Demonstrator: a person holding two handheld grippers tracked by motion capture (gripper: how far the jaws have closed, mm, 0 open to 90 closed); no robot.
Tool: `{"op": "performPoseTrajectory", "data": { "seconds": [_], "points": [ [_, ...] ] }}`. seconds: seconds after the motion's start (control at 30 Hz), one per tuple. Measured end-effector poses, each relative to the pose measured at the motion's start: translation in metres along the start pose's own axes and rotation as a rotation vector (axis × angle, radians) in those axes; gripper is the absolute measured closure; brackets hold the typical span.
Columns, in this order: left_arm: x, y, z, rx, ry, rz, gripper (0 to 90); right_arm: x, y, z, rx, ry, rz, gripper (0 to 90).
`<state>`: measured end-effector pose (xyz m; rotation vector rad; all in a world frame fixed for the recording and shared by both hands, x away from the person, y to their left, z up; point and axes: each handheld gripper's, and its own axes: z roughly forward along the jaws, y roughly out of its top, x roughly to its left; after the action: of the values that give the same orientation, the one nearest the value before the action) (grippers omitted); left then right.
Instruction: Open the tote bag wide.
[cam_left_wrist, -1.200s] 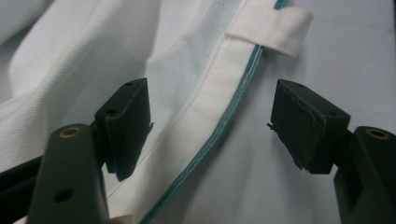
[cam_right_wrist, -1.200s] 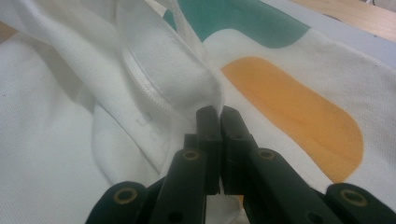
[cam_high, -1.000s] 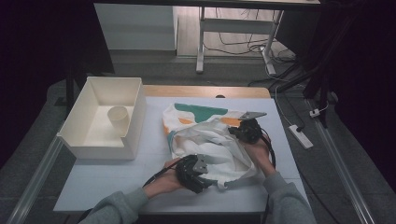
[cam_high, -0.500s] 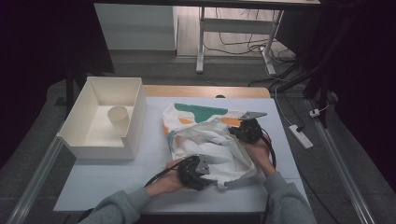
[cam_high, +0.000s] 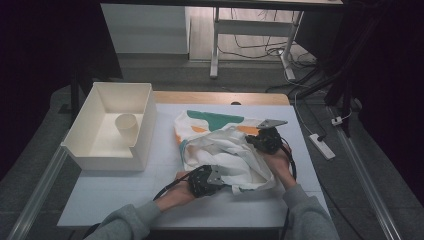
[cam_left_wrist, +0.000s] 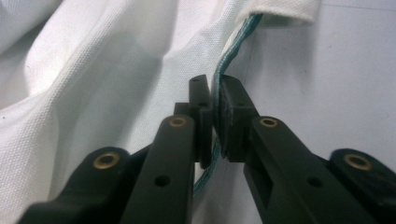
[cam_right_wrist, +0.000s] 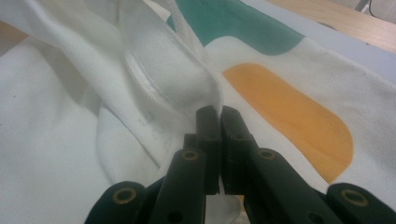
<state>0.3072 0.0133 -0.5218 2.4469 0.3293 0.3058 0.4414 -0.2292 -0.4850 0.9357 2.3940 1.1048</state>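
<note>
A crumpled white cloth (cam_high: 220, 145) with green and orange shapes lies in the middle of the table. At its near edge my left gripper (cam_high: 216, 181) has just been closing; in the left gripper view its pads (cam_left_wrist: 214, 88) pinch the cloth's thin green-trimmed edge (cam_left_wrist: 231, 51). At the cloth's right side my right gripper (cam_high: 259, 141) is shut, and in the right gripper view the jaws (cam_right_wrist: 219, 114) clamp a stitched white fold (cam_right_wrist: 173, 79), with the orange patch (cam_right_wrist: 299, 116) just to the right. A hand holds each gripper.
An open white box (cam_high: 80, 150) stands at the table's left with a pale cup (cam_high: 126, 127) inside. Bare white tabletop (cam_high: 125, 192) lies in front of the box. A power strip (cam_high: 320, 146) and cables lie on the floor to the right.
Both hands, both grippers and the cloth stay where they were in the high view; no shift shows at this distance.
</note>
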Motion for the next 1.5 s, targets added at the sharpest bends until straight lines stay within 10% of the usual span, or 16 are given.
{"op": "performPoseTrajectory", "data": {
  "seconds": [0.93, 1.5],
  "points": [
    [-0.005, -0.008, -0.056, -0.151, -0.051, -0.060, 87.7, 0.008, 0.006, -0.009, -0.015, 0.001, -0.035, 87.5],
    [-0.039, 0.010, -0.081, -0.211, -0.083, 0.040, 87.7, 0.030, 0.015, -0.012, -0.013, 0.042, -0.109, 87.5]
  ]
}}
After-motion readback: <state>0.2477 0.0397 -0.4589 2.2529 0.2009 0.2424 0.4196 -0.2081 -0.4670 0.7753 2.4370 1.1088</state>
